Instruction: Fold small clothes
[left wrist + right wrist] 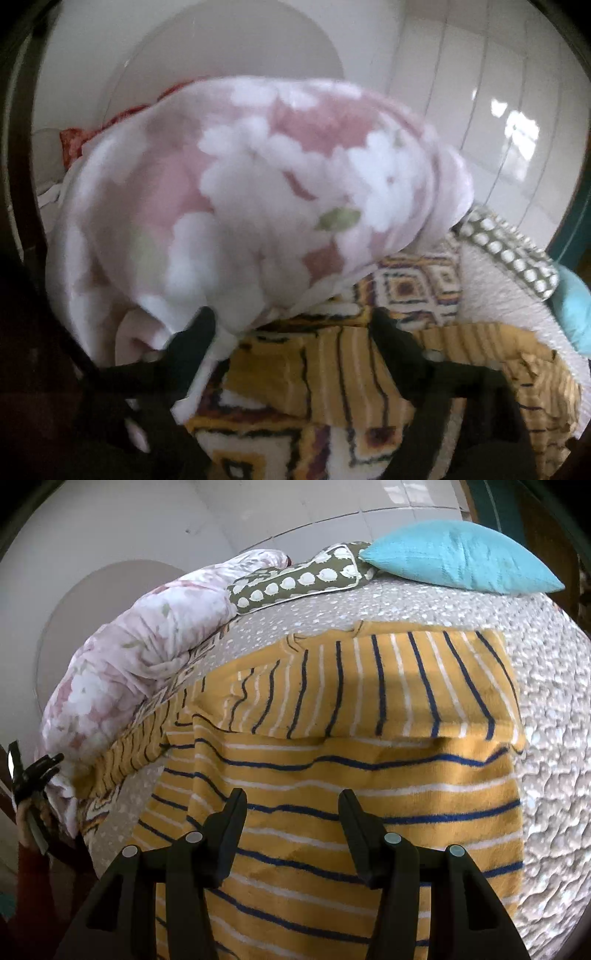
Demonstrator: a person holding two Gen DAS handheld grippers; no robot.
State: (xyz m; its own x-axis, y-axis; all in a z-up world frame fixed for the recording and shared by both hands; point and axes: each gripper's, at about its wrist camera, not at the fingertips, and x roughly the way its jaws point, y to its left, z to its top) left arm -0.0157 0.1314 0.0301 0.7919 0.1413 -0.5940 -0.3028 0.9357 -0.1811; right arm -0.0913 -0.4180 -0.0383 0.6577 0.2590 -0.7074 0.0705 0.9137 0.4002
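- Nearest my right wrist camera, the right gripper (291, 808) hung with its tongs spread and nothing between them, directly over the lower body of the yellow striped shirt (332, 775).
- The shirt lay flat on the grey dotted bedspread (546, 709), filling that view from 6 o'clock up past the centre. One side panel or sleeve was already turned in across the chest at about 12 o'clock, its stripes running crosswise to the body's stripes.
- I judged the fold to be partway through: one side was in, and the sleeve trailing off at 9 o'clock (122, 753) was not yet brought over.
- My next move called for closing one set of tongs on that loose sleeve or on the near hem and carrying it across without dragging the layer underneath.
- In the left wrist camera, the left gripper (295, 325) was also spread and empty. Its left finger (195, 332) met the edge of the pink floral blanket (258, 192); the frame was blurred there, so I could not tell whether it truly touched.
- Beneath those tongs lay a yellow strip of the shirt (332, 376) on a diamond-patterned blanket (417, 288).
- Farther off, at 11 o'clock in the right view, the floral blanket was bundled along the bed's edge.
- Farthest, at 12 to 1 o'clock, sat the pillows.
- Count: one shirt, two blankets, two pillows, namely one olive dotted pillow (295, 578) and one turquoise pillow (461, 557), and two grippers.
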